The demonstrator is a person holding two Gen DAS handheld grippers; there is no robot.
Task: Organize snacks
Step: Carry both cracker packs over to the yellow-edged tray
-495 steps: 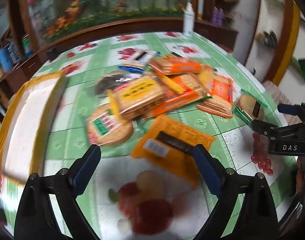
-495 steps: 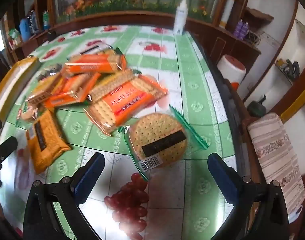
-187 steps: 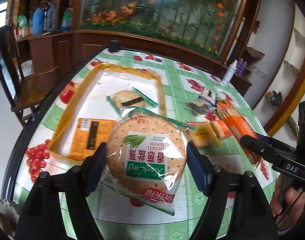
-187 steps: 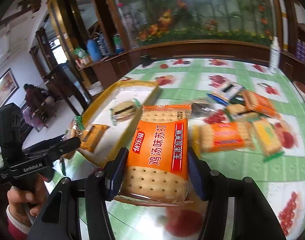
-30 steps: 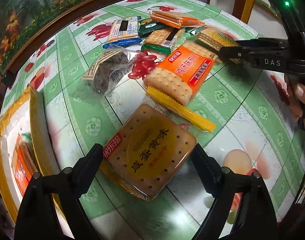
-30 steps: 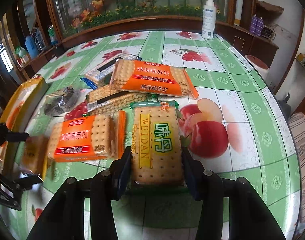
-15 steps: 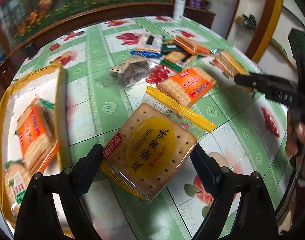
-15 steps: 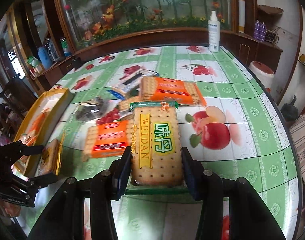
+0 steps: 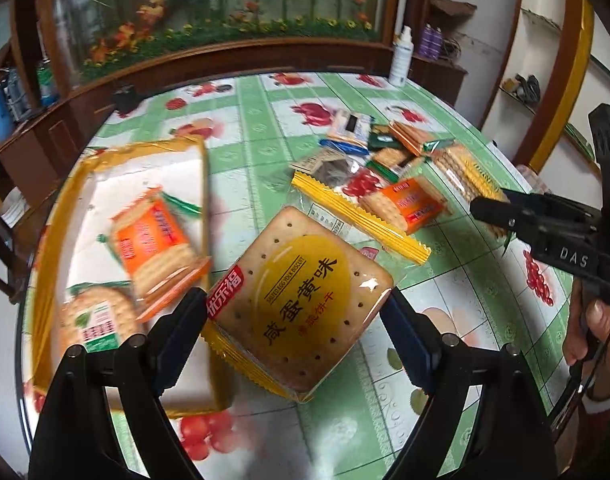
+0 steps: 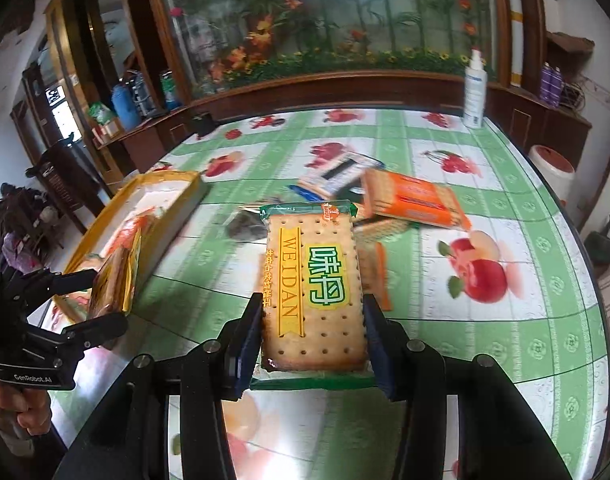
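Note:
My left gripper (image 9: 297, 312) is shut on a square yellow salted-egg biscuit pack (image 9: 301, 300), held above the table beside the yellow-rimmed tray (image 9: 65, 184). The tray holds an orange cracker pack (image 9: 153, 240) and a round green-label biscuit pack (image 9: 97, 320). My right gripper (image 10: 311, 328) is shut on a long green WEIDAN cracker pack (image 10: 313, 280), held above the table. The left gripper and its pack also show in the right wrist view (image 10: 105, 292) at the tray's near end. Several loose packs (image 9: 401, 200) lie in a pile to the right.
The round table has a green fruit-print cloth (image 10: 505, 320). A white spray bottle (image 10: 475, 96) stands at the far edge. An orange pack (image 10: 413, 196) and a blue-white pack (image 10: 333, 176) lie mid-table. A wooden ledge with flowers runs behind.
Both grippers have lifted their packs and swung left toward the tray. The tray now sits closer in both views.

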